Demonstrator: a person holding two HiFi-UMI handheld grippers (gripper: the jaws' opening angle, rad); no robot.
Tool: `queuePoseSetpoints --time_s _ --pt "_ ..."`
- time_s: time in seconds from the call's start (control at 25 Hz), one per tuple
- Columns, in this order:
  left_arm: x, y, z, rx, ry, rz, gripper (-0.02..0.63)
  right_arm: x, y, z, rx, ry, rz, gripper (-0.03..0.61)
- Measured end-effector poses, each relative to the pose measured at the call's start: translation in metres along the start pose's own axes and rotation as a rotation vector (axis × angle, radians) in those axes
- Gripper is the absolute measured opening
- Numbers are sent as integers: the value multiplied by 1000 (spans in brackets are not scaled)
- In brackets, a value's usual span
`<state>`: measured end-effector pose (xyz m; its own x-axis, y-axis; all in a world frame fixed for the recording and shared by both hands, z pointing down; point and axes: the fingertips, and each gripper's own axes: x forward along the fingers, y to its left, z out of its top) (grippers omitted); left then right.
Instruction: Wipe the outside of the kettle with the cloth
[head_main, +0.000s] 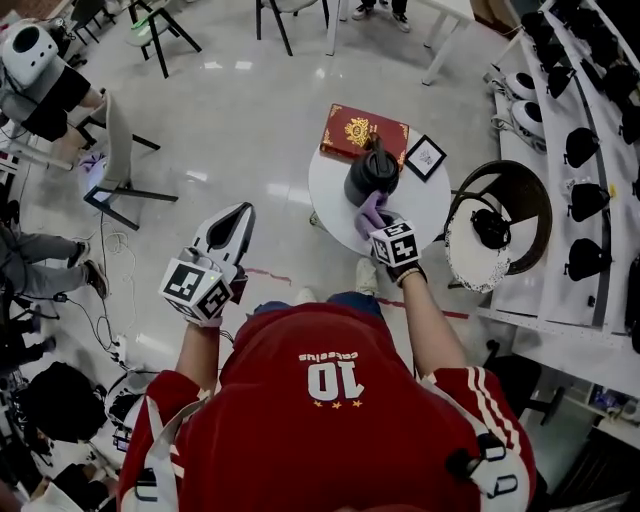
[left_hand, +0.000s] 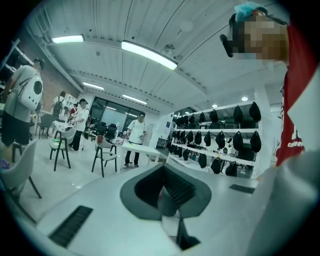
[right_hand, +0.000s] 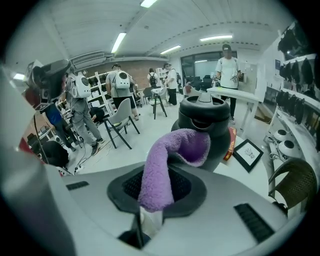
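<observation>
A dark grey kettle (head_main: 370, 175) stands on a small round white table (head_main: 428, 205). My right gripper (head_main: 376, 224) is shut on a purple cloth (head_main: 369, 212), which is pressed against the kettle's near side. In the right gripper view the cloth (right_hand: 162, 170) rises from between the jaws and folds over against the kettle (right_hand: 212, 122) just below its lid. My left gripper (head_main: 238, 222) hangs over the floor to the left of the table, well away from the kettle. Its jaws (left_hand: 162, 192) look shut with nothing in them.
A red book (head_main: 362, 132) and a small framed picture (head_main: 425, 157) lie on the table behind the kettle. A round chair (head_main: 503, 222) and shelves of dark gear (head_main: 590, 150) stand to the right. A chair (head_main: 118, 160) and people are at the left.
</observation>
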<state>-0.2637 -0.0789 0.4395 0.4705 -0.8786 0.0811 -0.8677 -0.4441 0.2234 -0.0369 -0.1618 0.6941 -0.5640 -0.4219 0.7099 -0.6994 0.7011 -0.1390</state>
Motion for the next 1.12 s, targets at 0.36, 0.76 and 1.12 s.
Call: queuePoseSetpoints --time_s 0.36,0.76,1.12 --pt "-27 23 2 0 -13 55 6 24 23 34 -39 -22 34 63" --pt "-43 35 4 -29 -34 96 6 14 48 66 -114 -64 81 63" --pt "-12 6 5 -36 -53 68 6 -33 38 97 -176 -156 127 63"
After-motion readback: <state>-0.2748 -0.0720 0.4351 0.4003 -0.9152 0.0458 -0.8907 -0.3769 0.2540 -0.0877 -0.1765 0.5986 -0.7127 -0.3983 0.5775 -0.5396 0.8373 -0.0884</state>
